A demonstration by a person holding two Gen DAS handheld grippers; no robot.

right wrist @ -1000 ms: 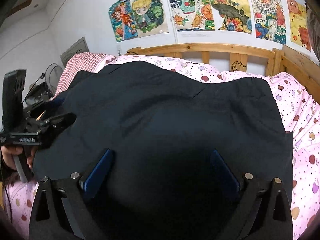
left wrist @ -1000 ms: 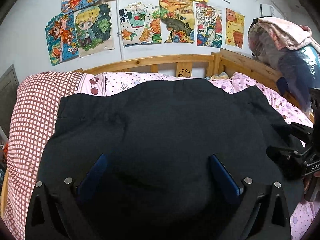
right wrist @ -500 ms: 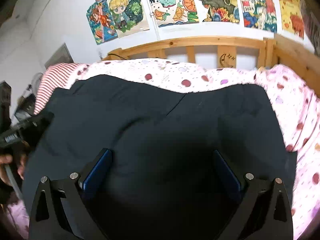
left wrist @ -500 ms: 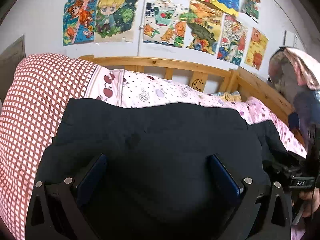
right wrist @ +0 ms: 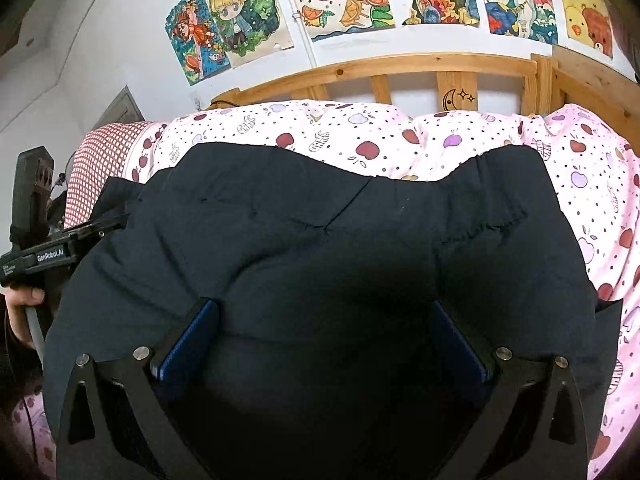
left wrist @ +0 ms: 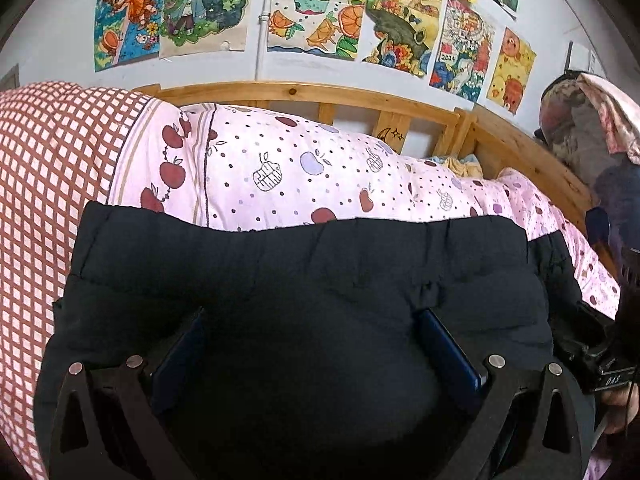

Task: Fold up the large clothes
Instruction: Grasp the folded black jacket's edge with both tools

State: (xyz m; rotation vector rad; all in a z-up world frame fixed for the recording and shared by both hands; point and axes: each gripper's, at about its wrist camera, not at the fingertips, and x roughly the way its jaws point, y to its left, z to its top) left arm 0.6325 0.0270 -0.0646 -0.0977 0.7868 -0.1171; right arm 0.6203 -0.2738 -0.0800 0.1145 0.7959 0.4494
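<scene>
A pink apple-print bed (left wrist: 304,168) carries dark padded trousers (left wrist: 304,280). Both claws, left (left wrist: 316,344) and right (right wrist: 320,336), are spread over them, grasping nothing. Soft, bulky; best taken at the twelve o'clock elastic waistband (right wrist: 500,184).

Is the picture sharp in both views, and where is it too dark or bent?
Left wrist view: sharp; headboard bowed by the fisheye; black garment shows little detail. Right wrist view: sharp; garment centre darkest, corners vignetted black.
</scene>
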